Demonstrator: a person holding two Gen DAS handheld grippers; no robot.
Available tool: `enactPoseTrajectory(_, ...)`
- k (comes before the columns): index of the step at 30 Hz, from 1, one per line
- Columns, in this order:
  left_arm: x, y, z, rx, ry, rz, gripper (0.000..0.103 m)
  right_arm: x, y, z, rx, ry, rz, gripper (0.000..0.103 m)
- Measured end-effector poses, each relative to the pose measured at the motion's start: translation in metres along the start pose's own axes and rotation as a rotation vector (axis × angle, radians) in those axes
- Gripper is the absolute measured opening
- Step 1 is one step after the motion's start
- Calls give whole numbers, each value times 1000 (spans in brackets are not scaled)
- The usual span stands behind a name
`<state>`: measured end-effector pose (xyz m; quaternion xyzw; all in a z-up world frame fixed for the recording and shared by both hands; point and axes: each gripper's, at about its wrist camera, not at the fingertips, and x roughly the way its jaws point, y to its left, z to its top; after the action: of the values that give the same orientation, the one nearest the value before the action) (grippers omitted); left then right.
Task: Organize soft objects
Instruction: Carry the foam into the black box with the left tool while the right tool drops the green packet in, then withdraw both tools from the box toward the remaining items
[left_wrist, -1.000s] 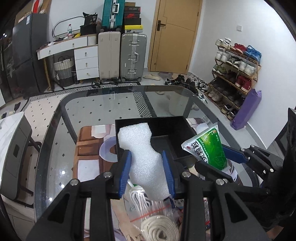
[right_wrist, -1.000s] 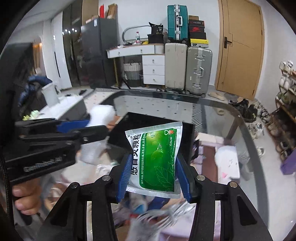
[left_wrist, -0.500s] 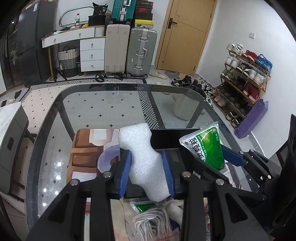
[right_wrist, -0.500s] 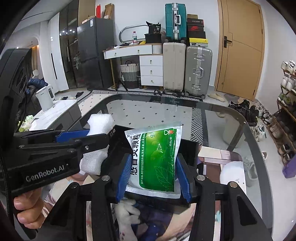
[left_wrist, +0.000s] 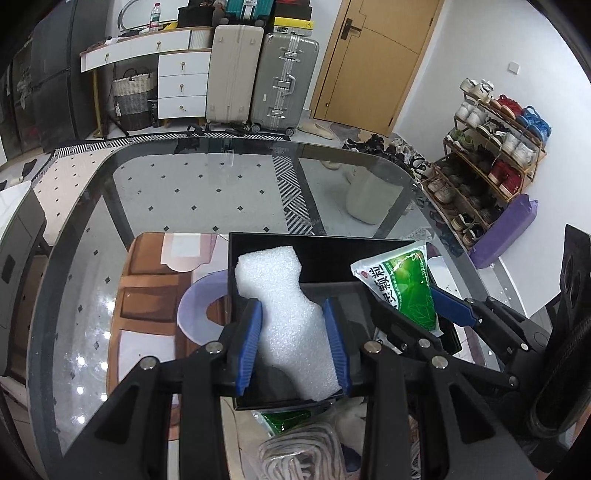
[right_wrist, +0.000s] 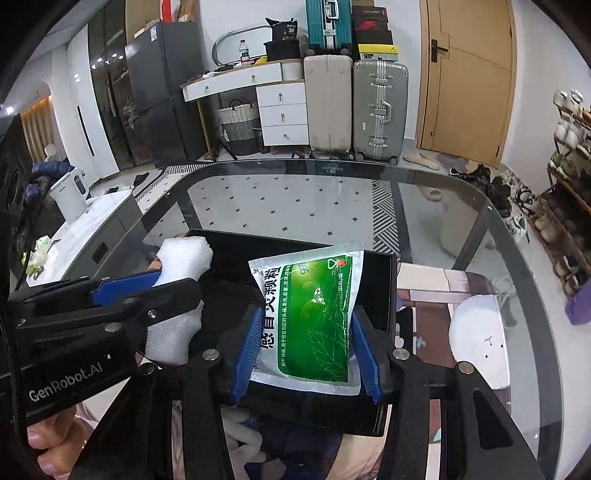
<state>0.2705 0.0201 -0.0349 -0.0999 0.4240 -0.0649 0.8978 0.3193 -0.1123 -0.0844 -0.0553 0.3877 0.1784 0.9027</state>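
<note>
Foam piece and green sachet both being held over the black box.

The white foam piece (left_wrist: 291, 317) is sitting pinched between the narrowed jaws of the left gripper (left_wrist: 293, 347), hanging above the black box (left_wrist: 325, 251) on the glass table (left_wrist: 184, 192); the green sachet (right_wrist: 314, 314) is being clamped upright by the right gripper (right_wrist: 304, 350) over the box's right side; only the left view is showing a coiled rope (left_wrist: 306, 454) below the box; only the right view is showing the hand (right_wrist: 51, 443) gripping the left tool.

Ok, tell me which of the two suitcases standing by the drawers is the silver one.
The right-hand suitcase, nearest the wooden door: ribbed silver metal, while the suitcase beside it is smooth beige.
</note>
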Motion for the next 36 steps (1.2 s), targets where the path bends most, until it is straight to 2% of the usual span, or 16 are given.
enactPoseTrajectory(1, -1, -1, 0, 1, -2, 8, 35, -1, -1, -1, -4, -2, -3, 50)
enactPoseTrajectory(2, -2, -1, -1, -1, -3, 17, 41, -1, -1, -2, -6, -4, -7, 52)
enactPoseTrajectory(3, -2, -1, -1, -4, -4, 21, 51, -2, -2, -2, -5, -7, -7, 53)
enactPoseTrajectory(5, -4, -1, -1, -12, -11, -6, 59, -3, -3, -3, 2, -6, 1, 58)
enactPoseTrajectory(7, -6, -2, -1, -4, -25, 9, 60, -5, -4, -3, 11, -9, 12, 67)
enactPoseTrajectory(8, -7, -3, -1, 2, -30, 24, 64, -6, -5, -3, 16, -15, 21, 68)
enactPoseTrajectory(12, -15, -1, 1, -2, -53, 46, 75, -15, -5, -3, 12, -26, 19, 69)
enactPoseTrajectory(18, -42, 4, 2, -12, -94, 42, 79, -40, -6, -3, 11, -38, 45, 69)
enactPoseTrajectory(22, -63, 1, -4, 32, -114, 52, 79, -57, -11, -9, 26, -28, 70, 70)
enactPoseTrajectory(27, -80, 6, -15, 22, -102, 51, 79, -77, -12, -23, 6, -12, 80, 70)
enactPoseTrajectory(33, -95, -1, -35, 88, -113, 89, 79, -93, -17, -43, -1, 19, 94, 70)
enactPoseTrajectory(36, -93, -3, -46, 99, -79, 77, 79, -96, -21, -55, 23, 48, 100, 70)
